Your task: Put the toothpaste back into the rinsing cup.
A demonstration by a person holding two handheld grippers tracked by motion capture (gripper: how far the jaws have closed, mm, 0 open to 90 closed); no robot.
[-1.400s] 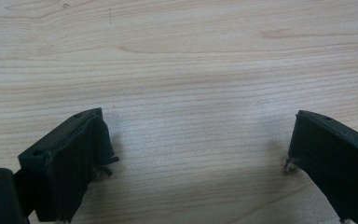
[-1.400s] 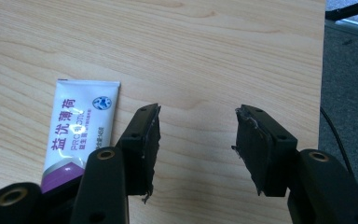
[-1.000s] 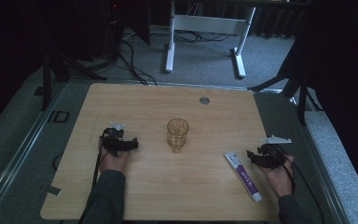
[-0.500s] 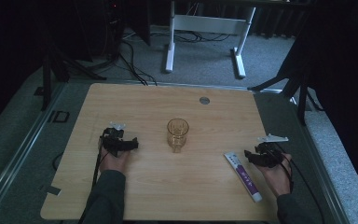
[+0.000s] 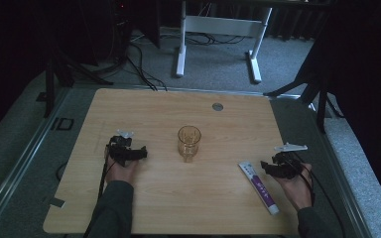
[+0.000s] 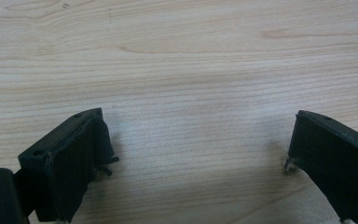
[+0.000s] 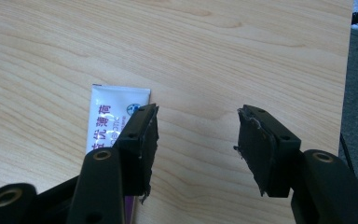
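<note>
An empty amber drinking glass [image 5: 189,143] stands upright in the middle of the wooden table [image 5: 203,208]. A white toothpaste tube [image 5: 259,187] with purple print lies flat at the front right. My right gripper [image 5: 266,166] hovers just right of the tube's flat end, open. In the right gripper view the tube [image 7: 112,112] lies partly behind the left jaw, and bare wood shows between the jaws of the right gripper [image 7: 198,135]. My left gripper [image 5: 141,153] sits left of the glass, pointing toward it. In its own view the left gripper [image 6: 198,154] is wide open over bare wood.
A round grey grommet [image 5: 218,106] is set in the table near its far edge. The table's right edge [image 7: 352,56] is close to my right gripper. Beyond the table are a white desk frame [image 5: 218,29] and cables [image 5: 139,59] on the grey carpet.
My right gripper has crept a little to the left, closer to the tube's end. The left gripper, the glass and the tube have stayed put.
</note>
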